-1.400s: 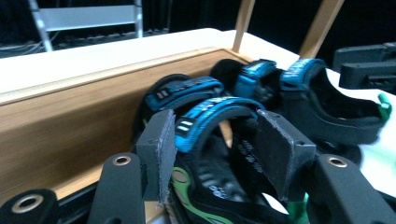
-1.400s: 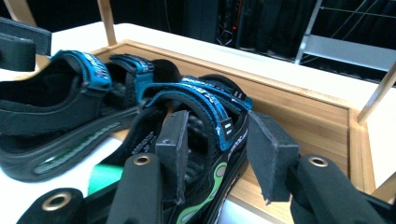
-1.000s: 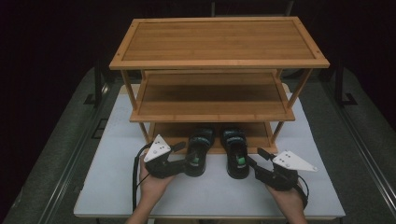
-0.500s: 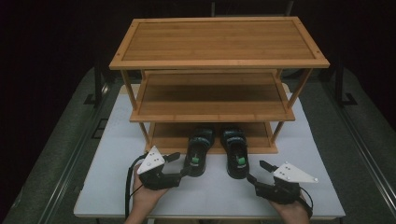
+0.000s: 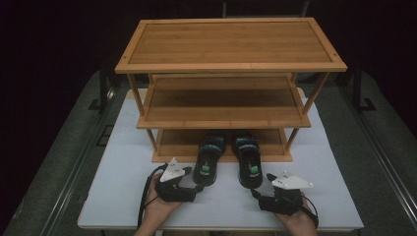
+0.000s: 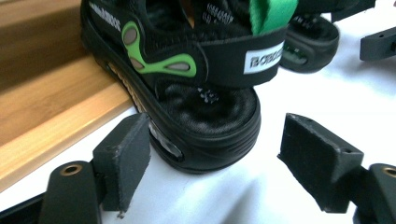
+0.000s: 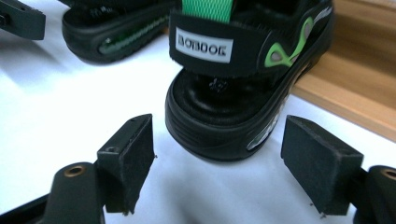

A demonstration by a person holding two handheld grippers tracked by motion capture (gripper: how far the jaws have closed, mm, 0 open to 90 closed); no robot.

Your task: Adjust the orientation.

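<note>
Two black sandals with green trim stand side by side, toes on the rack's bottom shelf and heels on the white table: the left sandal [image 5: 209,160] [image 6: 187,70] and the right sandal [image 5: 247,157] [image 7: 243,70]. My left gripper [image 5: 195,186] [image 6: 217,140] sits low just behind the left heel. Its jaws have just been opening; the heel lies between the pads, untouched. My right gripper [image 5: 261,191] [image 7: 219,137] is behind the right heel. Its jaws have also just been opening and stand wide, the heel just ahead of the pads.
A three-tier bamboo rack [image 5: 231,44] fills the far half of the white table [image 5: 123,167]; its two upper shelves are bare. The bottom shelf's wooden edge [image 6: 56,121] [image 7: 355,93] runs close beside each heel. Dark floor and rails flank the table.
Both grippers let go of the sandal heels, opened their jaws and drew back toward the table's near edge, sinking lower. The sandals stayed in place.
</note>
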